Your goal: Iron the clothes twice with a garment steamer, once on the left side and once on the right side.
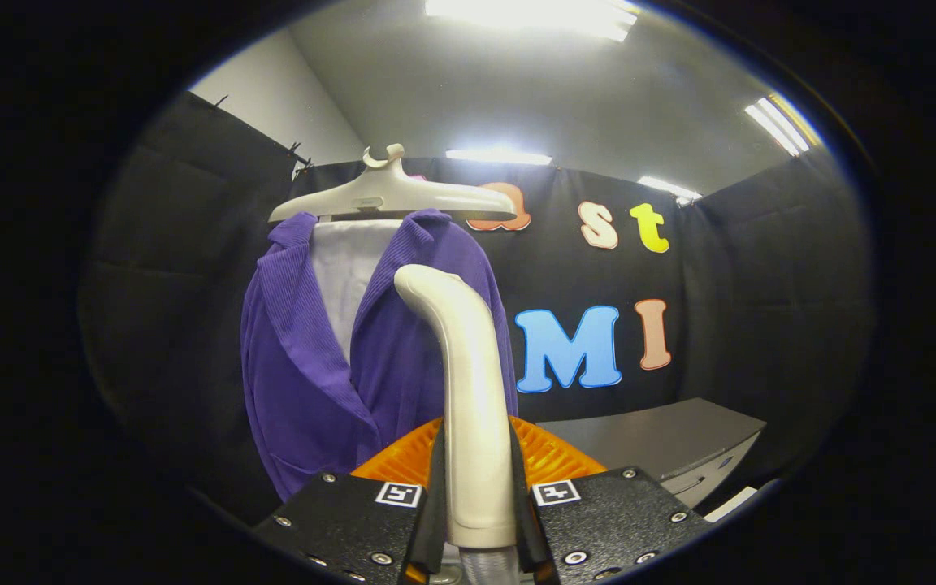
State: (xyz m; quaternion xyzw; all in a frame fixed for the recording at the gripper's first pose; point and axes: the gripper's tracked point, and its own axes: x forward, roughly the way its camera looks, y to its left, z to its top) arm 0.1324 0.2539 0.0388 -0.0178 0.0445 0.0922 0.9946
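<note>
Gripper clenched on steamer handle, steamer head hidden behind its bend — purple garment beyond, hem cut off

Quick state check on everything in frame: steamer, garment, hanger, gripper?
Steamer head: upright, clamped between the fingers, nozzle turned toward the cardigan.
Purple cardigan: hanging open over a white shirt.
Hanger: loaded, carrying both garments.
Hand-held gripper: shut on the steamer head.

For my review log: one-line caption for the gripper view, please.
Gripper shut on the steamer handle, its head aimed at the purple garment on its hanger.
</note>
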